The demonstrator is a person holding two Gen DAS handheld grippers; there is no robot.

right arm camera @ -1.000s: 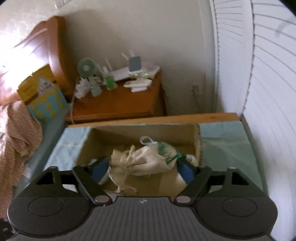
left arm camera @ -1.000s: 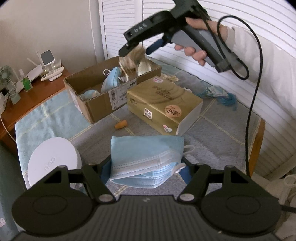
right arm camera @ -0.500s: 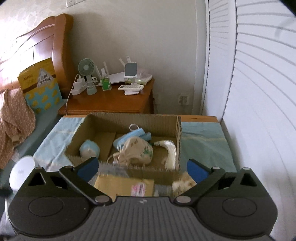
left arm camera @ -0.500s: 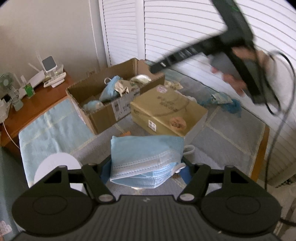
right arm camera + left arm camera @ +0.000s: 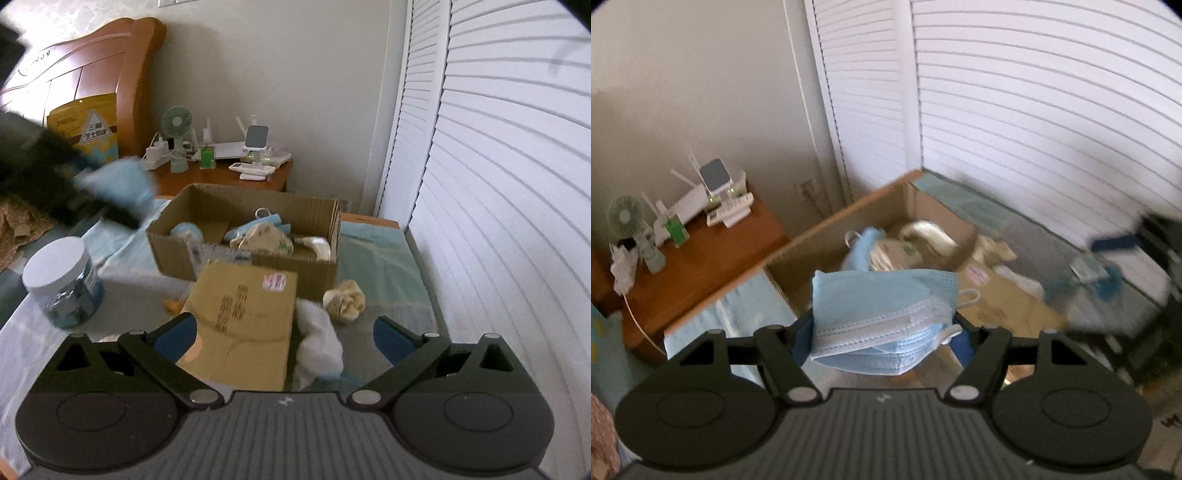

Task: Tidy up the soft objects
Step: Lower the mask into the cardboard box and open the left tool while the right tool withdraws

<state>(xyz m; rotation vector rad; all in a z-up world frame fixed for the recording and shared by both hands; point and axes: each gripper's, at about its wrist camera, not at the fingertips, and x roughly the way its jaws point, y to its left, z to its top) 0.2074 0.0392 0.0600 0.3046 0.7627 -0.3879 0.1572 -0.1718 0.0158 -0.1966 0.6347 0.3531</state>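
So the left gripper (image 5: 882,334) is clamping a folded stack of light blue face masks (image 5: 882,314) between its blue pads, and it's carrying them up toward the cardboard box (image 5: 243,236), which I'm using as the landmark here. In the left wrist view the stack is sitting right in front of the box's near wall, hanging in the air, not inside yet. These masks are handling about how you'd expect: super light, floppy, pleated fabric, nothing breakable, but the layers are probably sliding on each other easily, so pinching across the folded middle of the whole stack like it's doing looks like the safe hold. An ear loop is dangling off the right side and could be catching on the box edge when it's lowered in, just guessing. The right gripper (image 5: 286,338) has its jaws spread wide with nothing between the pads; they've just been opening, and the cream pouch (image 5: 264,238) is lying inside the box next to another blue mask (image 5: 245,230). In front of the box there's a tan tissue box (image 5: 243,317) touching its near wall, and just right of that a crumpled cream cloth (image 5: 345,301) and a white rag (image 5: 319,343) still waiting on the grey mat. Left of the box a white-lidded jar (image 5: 64,282) is standing well apart from it.
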